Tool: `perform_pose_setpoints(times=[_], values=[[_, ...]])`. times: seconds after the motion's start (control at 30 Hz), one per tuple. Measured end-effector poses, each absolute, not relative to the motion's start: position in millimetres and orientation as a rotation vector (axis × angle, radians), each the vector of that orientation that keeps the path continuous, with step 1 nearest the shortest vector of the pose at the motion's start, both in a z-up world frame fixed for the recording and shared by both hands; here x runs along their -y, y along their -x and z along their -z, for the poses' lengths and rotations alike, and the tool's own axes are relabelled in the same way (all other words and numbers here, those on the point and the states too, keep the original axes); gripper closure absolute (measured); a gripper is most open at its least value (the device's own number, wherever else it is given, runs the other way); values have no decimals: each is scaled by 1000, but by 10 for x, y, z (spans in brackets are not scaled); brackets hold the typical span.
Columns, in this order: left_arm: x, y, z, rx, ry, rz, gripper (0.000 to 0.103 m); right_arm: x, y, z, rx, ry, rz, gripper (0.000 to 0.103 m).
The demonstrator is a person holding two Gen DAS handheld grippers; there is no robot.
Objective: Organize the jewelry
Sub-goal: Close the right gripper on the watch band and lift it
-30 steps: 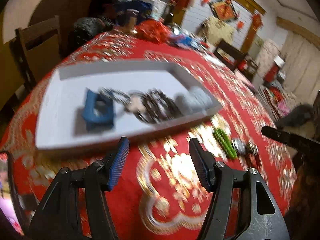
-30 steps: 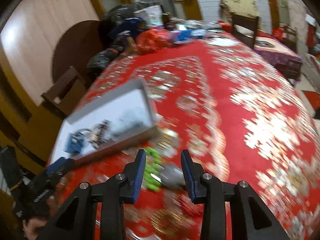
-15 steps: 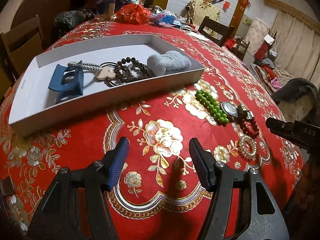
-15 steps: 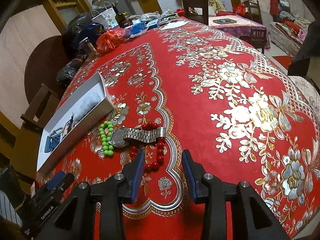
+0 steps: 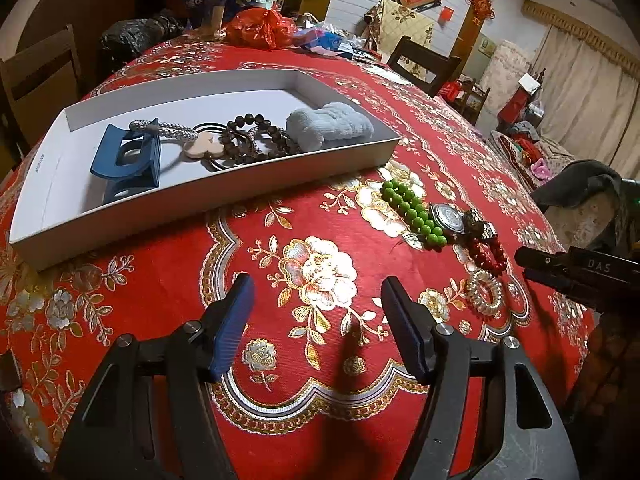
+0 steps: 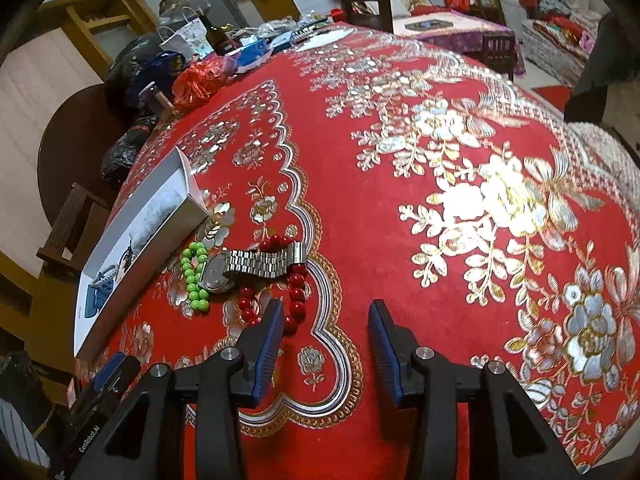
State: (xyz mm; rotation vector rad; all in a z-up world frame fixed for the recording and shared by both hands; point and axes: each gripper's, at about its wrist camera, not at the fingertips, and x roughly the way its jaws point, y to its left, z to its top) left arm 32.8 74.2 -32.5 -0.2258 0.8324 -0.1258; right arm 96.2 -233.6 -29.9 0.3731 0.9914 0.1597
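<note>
A white tray [image 5: 224,190] on the red tablecloth holds a blue hair claw [image 5: 128,160], a grey braided band [image 5: 164,128], dark bead bracelets [image 5: 256,140] and a pale blue cloth [image 5: 330,124]. To its right lie a green bead bracelet [image 5: 414,210], a steel watch [image 5: 450,216], a red bead bracelet [image 5: 488,254] and a silver coil ring [image 5: 484,292]. My left gripper [image 5: 316,312] hovers open over bare cloth, its jaws opening. My right gripper [image 6: 326,334] is also opening, nothing between its fingers; the red beads [image 6: 296,280] lie just beyond its left finger, beside the watch [image 6: 256,266] and green beads [image 6: 194,276].
Bags, a bottle [image 6: 216,34] and a red plastic bag [image 5: 260,28] crowd the table's far end. Wooden chairs [image 5: 40,76] stand around it. The right half of the cloth [image 6: 480,200] carries only its pattern. The tray [image 6: 132,268] lies at the left in the right wrist view.
Both grippers have come down nearer the table. The right one has swung right and rolled, so the watch and beads now lie ahead to its left, and its jaws are wider.
</note>
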Motion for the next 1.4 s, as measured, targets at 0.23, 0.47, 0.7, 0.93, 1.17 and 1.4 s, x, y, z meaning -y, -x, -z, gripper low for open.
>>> perform_pose_setpoints(times=[0.23,0.47,0.7,0.93,1.17,1.4], values=[[-738,-329,326,-832,225,125,37,2315,-935,266,-980,-359,-169,60],[-736,-330,327,-833,225,125,37,2041,-929,195,-941,-218,-237,60],[-732,-326,332,-833,224,126,36,1813,-1175,149,-884,-154,-323,60],[-732,-326,333,-834,224,126,36,1507,-1329,156,-839,-13,-399,65],[-733,-324,333,-834,225,126,36,1580,-1423,309,-888,-38,-379,80],[-729,-325,335,-835,222,126,36,1644,-1249,33,-782,-67,-393,84]])
